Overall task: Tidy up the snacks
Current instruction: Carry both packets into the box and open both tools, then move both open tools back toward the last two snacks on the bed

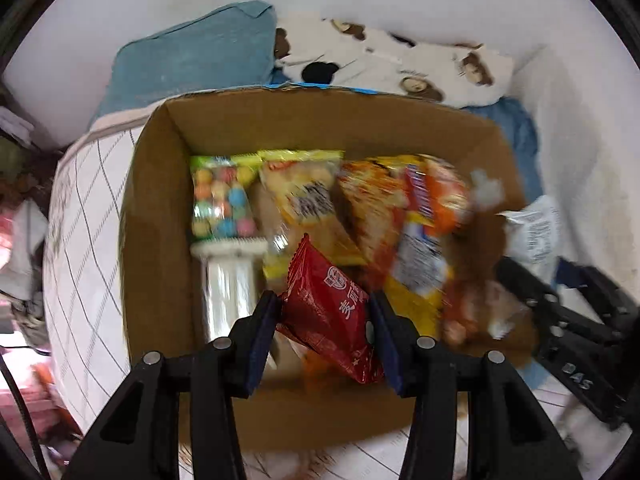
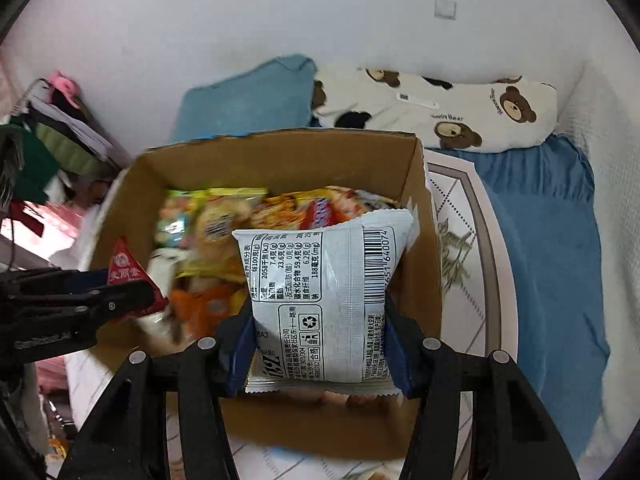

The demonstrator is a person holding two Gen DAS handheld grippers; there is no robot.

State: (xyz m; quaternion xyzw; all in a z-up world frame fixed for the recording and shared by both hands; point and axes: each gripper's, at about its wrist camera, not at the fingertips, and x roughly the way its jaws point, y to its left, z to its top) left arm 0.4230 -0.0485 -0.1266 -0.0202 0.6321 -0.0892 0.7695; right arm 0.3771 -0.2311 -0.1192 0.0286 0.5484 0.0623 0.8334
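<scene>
An open cardboard box sits on a bed and holds several snack packs: a bag of coloured candy balls, a yellow pack and orange packs. My left gripper is shut on a red snack pack, lifted above the box; that pack also shows at the left in the right wrist view. My right gripper is shut on a white snack pack with its barcode and nutrition table facing me, held over the box's right side. The white pack shows at the right of the left wrist view.
The box rests on a white quilted mattress with a blue sheet. A teal pillow and a bear-print pillow lie behind it against a white wall. Clutter and clothes pile up at the left.
</scene>
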